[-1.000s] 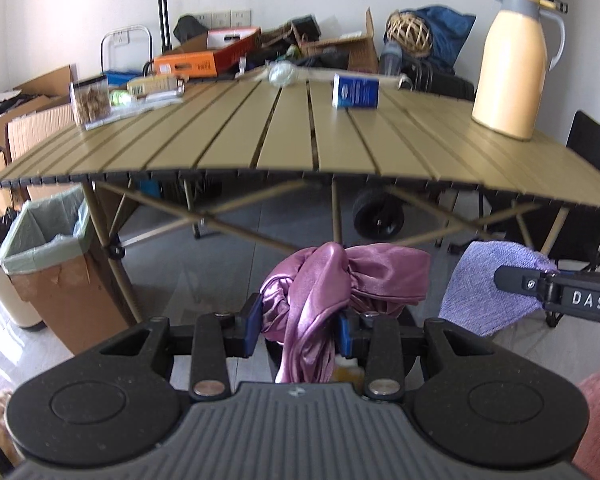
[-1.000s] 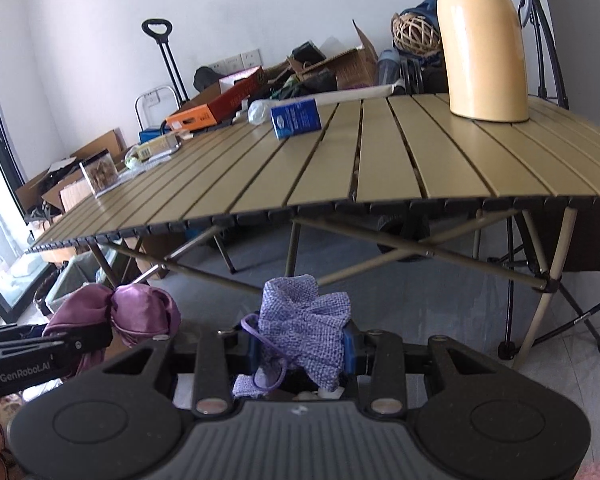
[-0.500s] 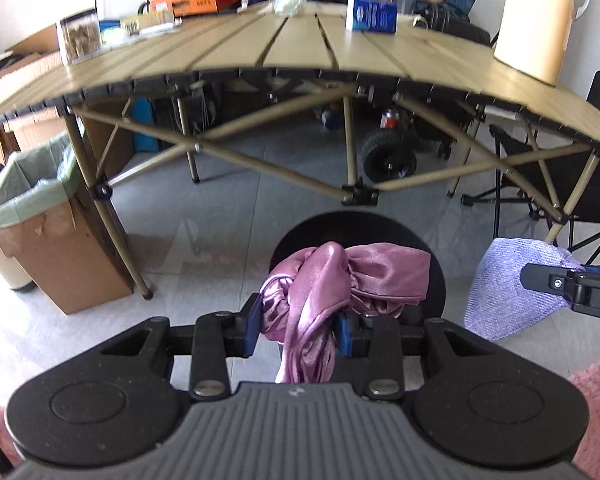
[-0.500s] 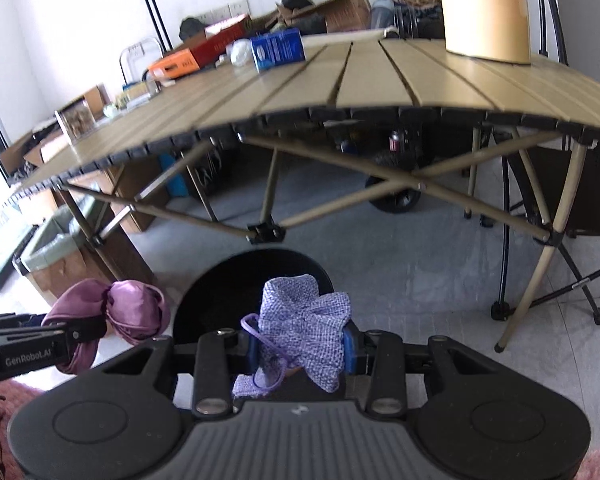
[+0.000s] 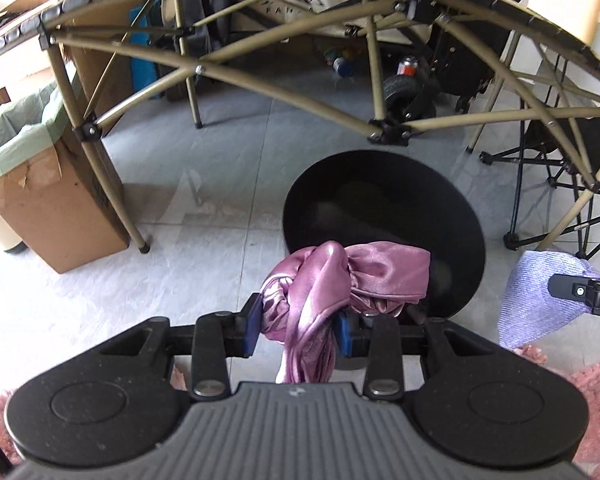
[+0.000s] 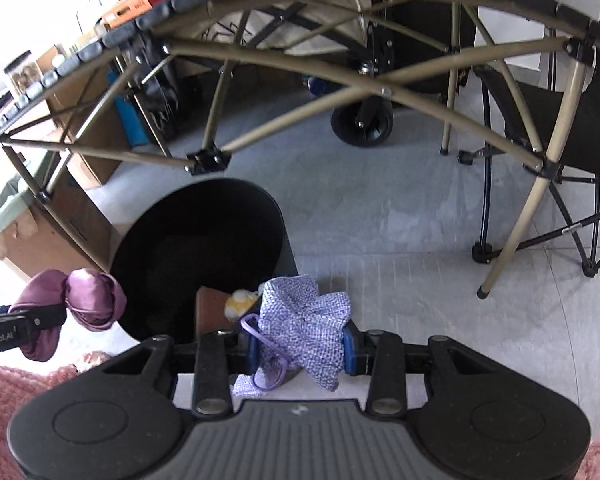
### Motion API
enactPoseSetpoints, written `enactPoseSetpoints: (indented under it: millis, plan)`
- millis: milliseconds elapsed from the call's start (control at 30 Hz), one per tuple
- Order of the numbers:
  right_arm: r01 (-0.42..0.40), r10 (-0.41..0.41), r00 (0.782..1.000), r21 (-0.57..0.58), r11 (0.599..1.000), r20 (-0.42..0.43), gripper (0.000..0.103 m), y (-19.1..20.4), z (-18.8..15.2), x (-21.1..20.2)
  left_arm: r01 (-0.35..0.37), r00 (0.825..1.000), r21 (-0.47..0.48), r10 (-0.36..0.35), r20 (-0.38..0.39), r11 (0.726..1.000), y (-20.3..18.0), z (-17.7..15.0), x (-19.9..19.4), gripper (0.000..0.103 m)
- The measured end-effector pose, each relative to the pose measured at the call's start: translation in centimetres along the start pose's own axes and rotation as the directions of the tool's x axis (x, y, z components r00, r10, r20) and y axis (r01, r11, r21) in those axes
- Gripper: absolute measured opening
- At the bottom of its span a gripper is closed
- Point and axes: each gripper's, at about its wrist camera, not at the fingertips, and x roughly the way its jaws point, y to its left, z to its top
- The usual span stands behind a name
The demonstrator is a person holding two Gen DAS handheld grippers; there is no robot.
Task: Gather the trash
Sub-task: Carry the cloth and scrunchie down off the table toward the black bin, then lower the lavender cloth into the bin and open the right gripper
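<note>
Pointing steeply down at the floor, the left gripper [image 5: 297, 328] sat low in the centre of its frame, its blue pads closed narrow on a bunched pink satin cloth [image 5: 340, 280] whose tail hung below the jaws. The right gripper [image 6: 299, 350] tilted down likewise, low centre in its own frame, jaws narrow and pinching a crumpled lilac knit cloth [image 6: 304, 320] with a purple loop dangling at its left side.

Just beyond the pink cloth, in the middle of the left view, stood a black bin [image 5: 384, 184], mouth open, the cloth overlapping its near rim. In the right view the same bin lay left of centre, with a brown box [image 6: 212, 308] and a small yellow-and-white item [image 6: 240, 302] just in front of the lilac cloth. A pink shag rug [image 5: 596, 388] filled the lower corners.

Farther off, a grey tiled floor [image 5: 220, 168] ran to the olive crossed legs of a folding table [image 5: 260, 68] arching across the top of both frames. At the left edge of the left view stood a cardboard box lined with a green bag [image 5: 40, 184]. A black folding chair [image 6: 560, 120] stood at the right of the right view, and a wheel [image 6: 362, 120] showed behind the table legs.
</note>
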Motion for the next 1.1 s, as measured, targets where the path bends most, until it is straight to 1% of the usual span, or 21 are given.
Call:
enactPoseSetpoints:
  millis: [167,500,667,867,1100]
  plan:
    - [0.005,-0.005,1.0,-0.012,1.0,-0.022,0.036,-0.1,-0.1,0.6,-0.023,0.999,-0.016,0.022,-0.03,1.0,0.5,0.0,1.0,0.037]
    - [0.032,-0.032,0.999,-0.005,0.999,-0.029,0.036,-0.2,0.1,0.9,-0.037,0.998,-0.048,0.034,-0.047,0.998,1.6,0.1,1.7,0.036]
    - [0.047,-0.047,0.999,0.0,0.999,0.004,0.036,-0.3,1.0,0.5,-0.04,0.998,-0.067,0.037,-0.047,0.997,2.2,0.1,1.7,0.036]
    - [0.056,-0.054,0.994,-0.01,0.998,0.093,0.036,0.2,2.8,-0.9,-0.042,0.998,-0.091,0.038,-0.045,0.995,3.1,0.0,1.6,0.036]
    - [0.021,-0.014,0.994,-0.07,0.997,0.106,0.036,3.0,4.7,-0.5,-0.039,0.998,-0.123,0.034,-0.044,0.992,4.3,0.0,1.3,0.036]
